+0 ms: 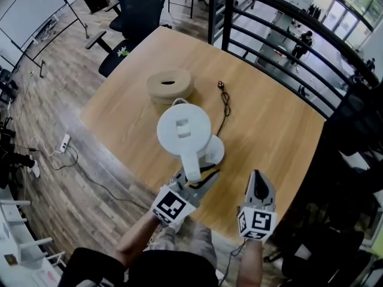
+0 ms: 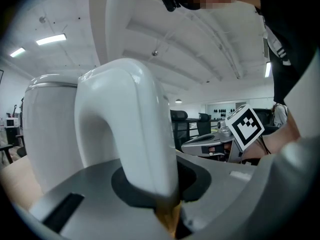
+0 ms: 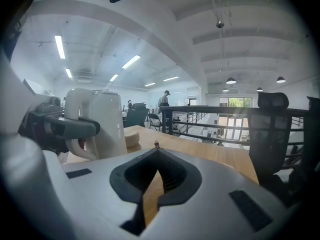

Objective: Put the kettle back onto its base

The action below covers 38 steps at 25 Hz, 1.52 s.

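1. Kettle [image 1: 182,130]: white hard plastic, smooth, with a rounded body and a flat lid. It's rigid. I can't tell the fill, so treat it as heavy and prone to swing. It sits over the near half of the table, overlapping the base's left edge. I can't tell if it's seated.
2. Handle [image 2: 130,134]: a thick glossy loop, and the right place to hold. Your left gripper [image 1: 192,178] is clamped on it. It looks slick, so the kettle may pivot in the grip.
3. Base [image 1: 215,151]: a white round disc, showing at the kettle's near right. A thin black cord [image 1: 225,106] trails away from it.
4. Right gripper [image 1: 257,178]: jaws pressed together, empty, near the kettle's right.
5. Table [image 1: 269,136]: matte wood. A tan ring [image 1: 170,85] lies beyond the kettle.
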Each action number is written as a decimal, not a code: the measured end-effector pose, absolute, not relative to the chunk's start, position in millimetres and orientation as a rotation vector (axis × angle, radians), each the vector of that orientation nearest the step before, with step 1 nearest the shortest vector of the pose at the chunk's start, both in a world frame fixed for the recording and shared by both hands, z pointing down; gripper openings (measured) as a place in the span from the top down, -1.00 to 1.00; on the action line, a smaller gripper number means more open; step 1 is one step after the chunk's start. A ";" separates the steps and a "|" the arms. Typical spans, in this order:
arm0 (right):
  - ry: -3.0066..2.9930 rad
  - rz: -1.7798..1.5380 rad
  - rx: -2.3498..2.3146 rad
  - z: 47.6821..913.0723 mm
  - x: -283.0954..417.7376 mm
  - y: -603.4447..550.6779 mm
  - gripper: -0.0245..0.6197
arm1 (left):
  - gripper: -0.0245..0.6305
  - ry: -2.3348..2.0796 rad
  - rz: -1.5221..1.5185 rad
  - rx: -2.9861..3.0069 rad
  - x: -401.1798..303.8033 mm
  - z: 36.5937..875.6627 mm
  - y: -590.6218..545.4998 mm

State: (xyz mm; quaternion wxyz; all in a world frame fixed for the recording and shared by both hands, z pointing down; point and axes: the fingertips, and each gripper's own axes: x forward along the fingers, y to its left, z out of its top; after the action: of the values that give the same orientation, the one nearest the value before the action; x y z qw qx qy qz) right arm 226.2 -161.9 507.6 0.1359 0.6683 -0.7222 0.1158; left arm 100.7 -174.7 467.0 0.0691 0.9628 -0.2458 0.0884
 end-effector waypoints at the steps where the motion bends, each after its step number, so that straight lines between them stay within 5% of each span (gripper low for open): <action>1: -2.082 0.349 1.928 513.9 230.5 -163.5 0.93 | 0.76 -0.736 0.267 2.896 105.0 471.4 -176.8; 38: -2.065 0.437 1.918 561.2 266.3 -174.5 0.93 | 0.76 -0.631 0.319 2.906 158.2 534.5 -182.5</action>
State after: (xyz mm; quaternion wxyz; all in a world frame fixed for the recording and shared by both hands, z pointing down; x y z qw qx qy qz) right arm 266.3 -174.5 561.2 0.1442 0.6655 -0.7165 0.1516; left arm 158.2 -182.5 534.5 0.0755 0.9689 -0.2103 0.1062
